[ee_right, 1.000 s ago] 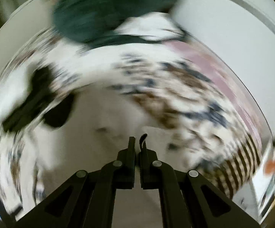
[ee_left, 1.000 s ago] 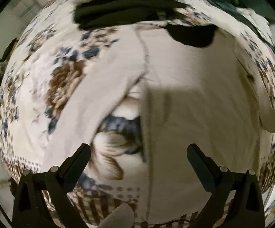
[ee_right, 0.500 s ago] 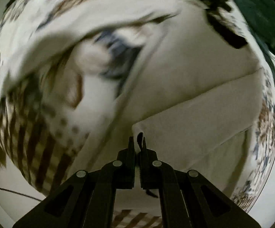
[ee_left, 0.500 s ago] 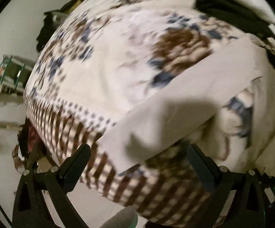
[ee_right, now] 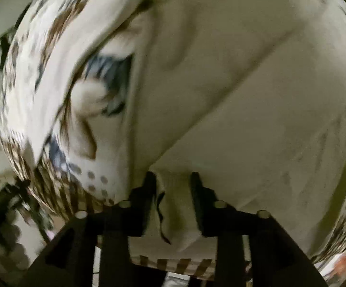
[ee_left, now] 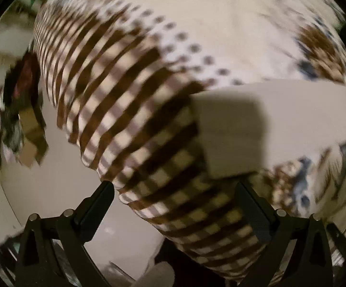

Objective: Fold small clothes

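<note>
From the left wrist, the pale beige cloth garment point(ee_left: 280, 117) shows as a long band lying across the flower-and-stripe patterned bedcover point(ee_left: 130, 91), its long axis running sideways, its squared end just above the left hand-held gripper point(ee_left: 173, 191). Those jaws gape wide with nothing in them.

From the right wrist, the beige garment point(ee_right: 244, 95) covers most of the bedcover point(ee_right: 41, 91). The right hand-held gripper point(ee_right: 173, 184) has just been opening; the garment's folded corner sits loose between its partly parted jaws.
</note>
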{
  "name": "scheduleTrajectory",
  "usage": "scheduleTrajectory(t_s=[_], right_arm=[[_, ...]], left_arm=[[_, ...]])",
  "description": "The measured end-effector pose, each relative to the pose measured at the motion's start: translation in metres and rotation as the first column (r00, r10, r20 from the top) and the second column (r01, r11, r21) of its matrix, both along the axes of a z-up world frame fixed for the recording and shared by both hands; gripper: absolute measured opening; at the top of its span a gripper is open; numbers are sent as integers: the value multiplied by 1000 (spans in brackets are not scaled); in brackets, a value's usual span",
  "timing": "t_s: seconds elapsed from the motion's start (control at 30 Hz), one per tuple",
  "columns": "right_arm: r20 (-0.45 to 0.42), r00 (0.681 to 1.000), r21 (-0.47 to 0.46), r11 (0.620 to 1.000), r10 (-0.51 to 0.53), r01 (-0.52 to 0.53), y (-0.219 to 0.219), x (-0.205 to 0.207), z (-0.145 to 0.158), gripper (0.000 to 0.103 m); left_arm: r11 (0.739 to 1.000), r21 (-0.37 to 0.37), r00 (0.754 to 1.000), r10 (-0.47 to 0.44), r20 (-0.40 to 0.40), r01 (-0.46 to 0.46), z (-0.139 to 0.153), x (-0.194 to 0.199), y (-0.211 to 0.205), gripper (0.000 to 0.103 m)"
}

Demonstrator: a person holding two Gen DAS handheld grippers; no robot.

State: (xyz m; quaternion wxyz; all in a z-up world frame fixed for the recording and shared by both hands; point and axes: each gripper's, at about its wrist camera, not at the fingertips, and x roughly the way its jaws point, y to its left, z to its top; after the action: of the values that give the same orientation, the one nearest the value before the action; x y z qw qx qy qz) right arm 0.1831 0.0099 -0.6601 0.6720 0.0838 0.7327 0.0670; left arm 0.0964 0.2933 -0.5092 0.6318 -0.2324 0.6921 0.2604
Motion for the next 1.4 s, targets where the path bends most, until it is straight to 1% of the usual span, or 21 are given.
scheduleTrajectory(t_s=[0.13, 0.2, 0.23, 0.27, 0.33, 0.4, 0.43, 0.5, 0.57, 0.6, 0.63, 0.67, 0.73, 0.83, 1.0, 1.1, 1.17, 1.2, 1.27, 1.33, 1.4], right_arm=[[-7, 998, -7, 998, -56, 56, -21, -17, 1, 35], [-13, 999, -30, 998, -53, 52, -23, -32, -1, 35], [-18, 999, -43, 998, -50, 49, -30, -22, -2, 35], [-21, 999, -52, 998, -49, 47, -31, -30, -3, 35], [-25, 998, -59, 997, -54, 52, -33, -37, -5, 35], [-25, 998, -62, 996, -59, 57, -37, -48, -6, 35], [-24, 998, -62, 996, -63, 61, -44, -48, -4, 35], [-20, 997, -65, 995, -75, 73, -45, -55, -2, 35], [-21, 996, -71, 994, -88, 86, -52, -58, 1, 35], [-21, 995, -72, 993, -93, 91, -52, -52, 0, 35], [-19, 995, -74, 993, -99, 97, -57, -53, 2, 35], [-18, 994, -76, 992, -104, 103, -61, -54, 3, 35], [-14, 993, -80, 990, -116, 114, -72, -48, 7, 35], [-6, 991, -82, 988, -132, 131, -80, -48, 7, 35], [-3, 987, -84, 984, -160, 159, -98, -63, 9, 35], [-11, 984, -80, 981, -176, 175, -105, -80, 9, 35], [-14, 982, -74, 980, -188, 187, -113, -87, 11, 35], [-16, 981, -69, 979, -192, 191, -126, -83, 12, 35], [-12, 982, -65, 980, -190, 189, -130, -93, 15, 35], [-9, 982, -65, 980, -187, 186, -149, -95, 23, 35], [-7, 983, -69, 981, -181, 180, -163, -98, 31, 35]], left_arm=[[991, -78, 994, 105, 1, -105, -22, -1, 26, 103], [976, -146, 986, 165, 21, -160, -33, 3, 34, 103], [968, -176, 982, 187, 33, -178, -38, 6, 36, 103], [961, -199, 977, 207, 44, -194, -42, 10, 37, 103], [957, -204, 974, 221, 53, -206, -48, 20, 38, 103], [961, -180, 973, 223, 56, -210, -50, 28, 36, 97], [965, -161, 974, 219, 51, -209, -49, 31, 34, 91], [972, -124, 978, 204, 43, -197, -45, 38, 28, 72], [981, -82, 983, 181, 38, -178, -38, 41, 22, 44], [984, -65, 985, 171, 34, -168, -34, 42, 21, 37], [985, -50, 986, 164, 32, -162, -29, 40, 21, 24], [986, -42, 986, 164, 28, -163, -27, 41, 20, 16], [984, -35, 984, 176, 31, -175, -21, 37, 22, 7], [979, -36, 979, 200, 47, -199, -9, 31, 22, 4], [981, -47, 975, 195, 105, -191, 21, 12, 26, 3], [974, -102, 969, 212, 124, -200, 19, 7, 28, 5], [952, -183, 958, 268, 106, -246, 1, -2, 37, 6], [929, -240, 947, 309, 85, -281, -16, -9, 44, 6], [897, -297, 931, 359, 60, -327, -42, -22, 56, 6], [862, -360, 907, 413, 87, -358, -60, -35, 69, 6], [853, -387, 902, 419, 105, -351, -66, -40, 77, 6]])
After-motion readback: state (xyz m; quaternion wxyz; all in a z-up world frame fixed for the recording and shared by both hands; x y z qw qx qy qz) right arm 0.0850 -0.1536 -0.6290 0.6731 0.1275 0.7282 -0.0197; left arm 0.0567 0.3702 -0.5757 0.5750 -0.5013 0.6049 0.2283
